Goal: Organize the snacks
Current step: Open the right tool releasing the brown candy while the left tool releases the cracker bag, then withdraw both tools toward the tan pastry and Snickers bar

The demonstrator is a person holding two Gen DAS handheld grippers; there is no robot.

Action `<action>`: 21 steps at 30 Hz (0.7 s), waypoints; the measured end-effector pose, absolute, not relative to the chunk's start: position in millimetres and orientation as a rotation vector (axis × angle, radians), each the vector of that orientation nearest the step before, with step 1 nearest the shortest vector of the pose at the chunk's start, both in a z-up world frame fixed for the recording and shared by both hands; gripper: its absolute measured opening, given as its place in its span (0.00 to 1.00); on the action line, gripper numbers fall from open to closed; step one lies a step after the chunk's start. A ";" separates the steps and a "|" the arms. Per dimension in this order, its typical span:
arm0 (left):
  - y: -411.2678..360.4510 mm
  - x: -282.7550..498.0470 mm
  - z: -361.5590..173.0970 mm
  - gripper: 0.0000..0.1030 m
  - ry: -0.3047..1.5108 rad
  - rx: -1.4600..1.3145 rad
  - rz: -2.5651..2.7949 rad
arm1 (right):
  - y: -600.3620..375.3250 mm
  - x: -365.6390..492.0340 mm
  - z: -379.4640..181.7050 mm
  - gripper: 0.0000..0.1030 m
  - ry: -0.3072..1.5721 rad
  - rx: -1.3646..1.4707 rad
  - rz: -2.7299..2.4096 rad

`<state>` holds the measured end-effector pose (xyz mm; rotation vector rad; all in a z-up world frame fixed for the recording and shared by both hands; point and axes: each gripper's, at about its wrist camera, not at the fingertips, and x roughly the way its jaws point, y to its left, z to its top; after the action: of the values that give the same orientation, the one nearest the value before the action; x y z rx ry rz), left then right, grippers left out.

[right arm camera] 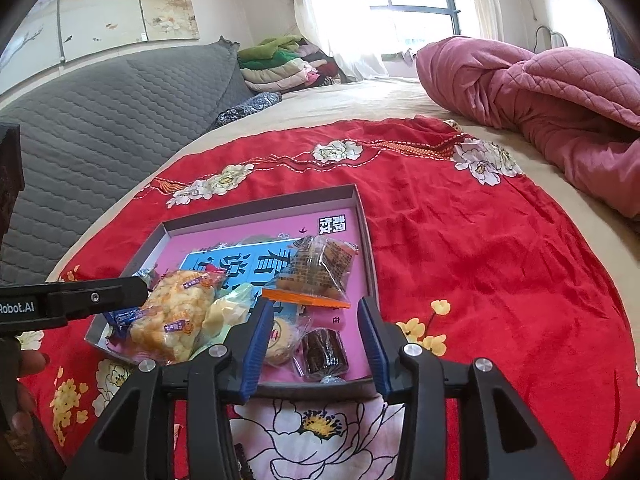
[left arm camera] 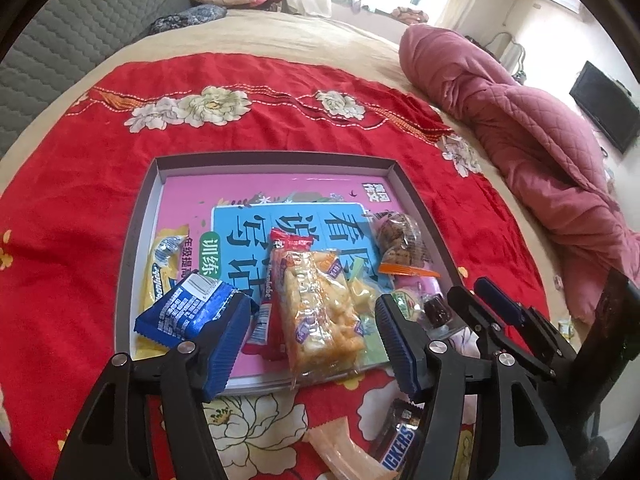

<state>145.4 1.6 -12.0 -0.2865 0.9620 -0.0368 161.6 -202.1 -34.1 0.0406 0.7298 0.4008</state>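
Note:
A shallow grey tray (left arm camera: 276, 158) (right arm camera: 260, 204) with a pink printed bottom lies on the red flowered cloth (left arm camera: 80, 220) and holds several snack packs. My left gripper (left arm camera: 310, 344) is open over the tray's near edge, with a clear pack of orange puffed snacks (left arm camera: 320, 312) (right arm camera: 172, 320) lying loose between its fingers. A blue wafer pack (left arm camera: 192, 308) rests against the outside of its left finger. My right gripper (right arm camera: 316, 346) (left arm camera: 476, 294) is open over the tray's near right corner, around a dark brown wrapped sweet (right arm camera: 322, 350) and a round cake (right arm camera: 282, 338), without pressing on either.
A brown cake pack with an orange edge (left arm camera: 400, 240) (right arm camera: 320, 272), a yellow pack (left arm camera: 160, 264) and a red pack (left arm camera: 288, 244) also lie in the tray. A Snickers bar (left arm camera: 400, 440) and a pale wrapper (left arm camera: 340, 452) lie on the cloth. A pink quilt (left arm camera: 520, 140) (right arm camera: 540, 92) is heaped at right.

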 end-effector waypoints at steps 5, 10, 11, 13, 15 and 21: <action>2.4 139.4 -6.6 0.68 0.953 -0.283 -0.051 | -202.1 156.2 -28.3 0.44 0.725 0.039 0.404; 4.1 133.6 -6.0 0.69 0.967 -0.290 -0.063 | -201.5 150.2 -22.5 0.50 0.728 0.037 0.413; 4.3 132.3 -6.3 0.69 0.969 -0.291 -0.065 | -201.7 149.6 -21.8 0.50 0.729 0.039 0.414; 4.9 129.1 -7.2 0.69 0.977 -0.294 -0.066 | -201.4 146.6 -19.4 0.50 0.732 0.039 0.419; 4.2 125.5 -9.3 0.69 0.988 -0.300 -0.074 | -201.0 144.5 -18.2 0.50 0.739 0.037 0.421; 2.7 113.9 -19.8 0.69 1.039 -0.300 -0.096 | -201.3 137.0 -18.9 0.50 0.788 0.053 0.427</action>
<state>113.9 2.7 -19.8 -0.3003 1.0393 -0.0959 137.0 -201.3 -18.9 0.0533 0.7882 0.4267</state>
